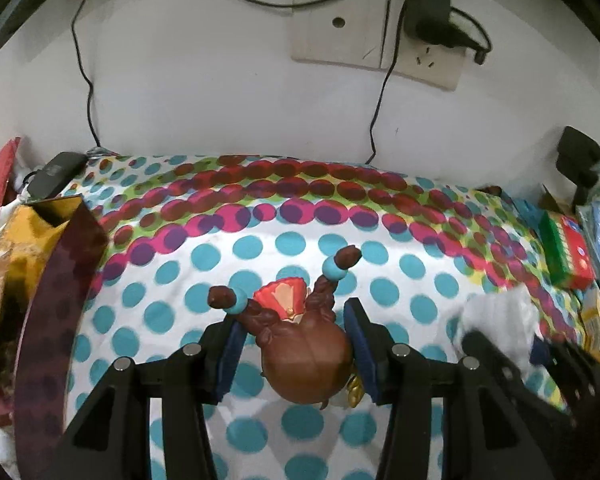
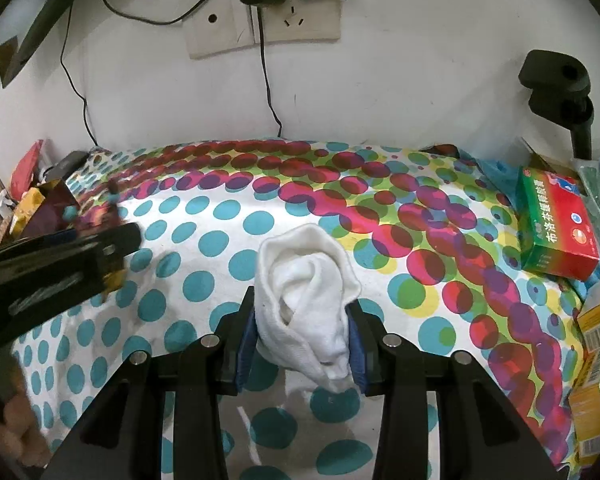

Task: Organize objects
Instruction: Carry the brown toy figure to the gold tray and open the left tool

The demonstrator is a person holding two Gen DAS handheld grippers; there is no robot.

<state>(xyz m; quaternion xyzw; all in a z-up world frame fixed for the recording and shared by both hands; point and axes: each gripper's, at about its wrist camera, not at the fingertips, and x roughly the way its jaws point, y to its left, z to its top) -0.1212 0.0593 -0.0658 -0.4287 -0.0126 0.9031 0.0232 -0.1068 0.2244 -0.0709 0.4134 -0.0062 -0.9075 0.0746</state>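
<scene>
Left gripper clamped on brown figurine; right gripper clamped on white sock, sharp only in right view.

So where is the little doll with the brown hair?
In the left wrist view, the little doll sits clamped in the left tool, above the dotted cloth, with the white sock to its right.

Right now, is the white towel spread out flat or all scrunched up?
Scrunched up. The white towel is rolled into a folded bundle, pinched between the right gripper's blue pads, with its folds bunched instead of lying flat on the dotted cloth.
</scene>
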